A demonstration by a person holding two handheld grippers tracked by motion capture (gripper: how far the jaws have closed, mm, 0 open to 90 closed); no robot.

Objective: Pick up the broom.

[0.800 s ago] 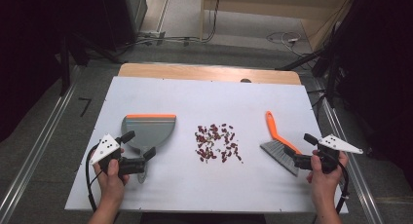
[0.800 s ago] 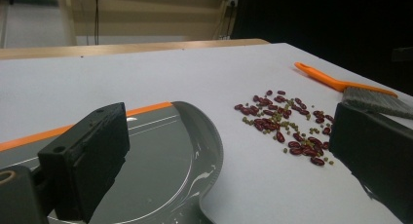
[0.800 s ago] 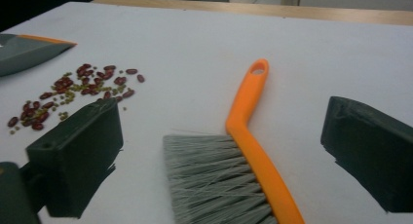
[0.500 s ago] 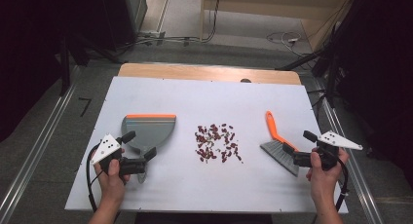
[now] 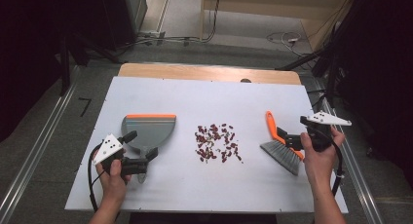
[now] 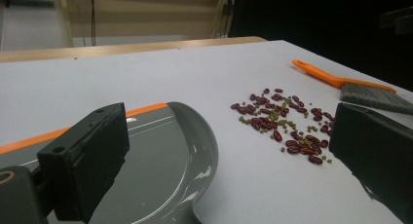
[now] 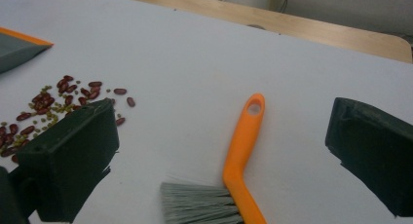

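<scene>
A grey dustpan [image 5: 148,129] with an orange lip lies at the table's left. My left gripper [image 5: 141,145] stands open over its handle end, and the pan [image 6: 160,156] curves between the jaws without being gripped. A scatter of red beans and small green ones [image 5: 216,142] [image 6: 282,121] lies mid-table. At the right lies a brush [image 5: 280,143] with an orange handle and grey bristles. My right gripper [image 5: 297,131] is open, and the brush handle [image 7: 243,131] lies on the table between its jaws [image 7: 221,156], touching neither.
The white table top [image 5: 209,100] has a wooden strip along its far edge. Metal rails run along the floor at both sides, and cables lie on the floor beyond the table. The dustpan's corner [image 7: 14,46] and the beans [image 7: 48,107] lie left of the right gripper.
My right gripper has moved away from the person and slightly left, so its jaws now stand either side of the brush handle. The left gripper has stayed put.
</scene>
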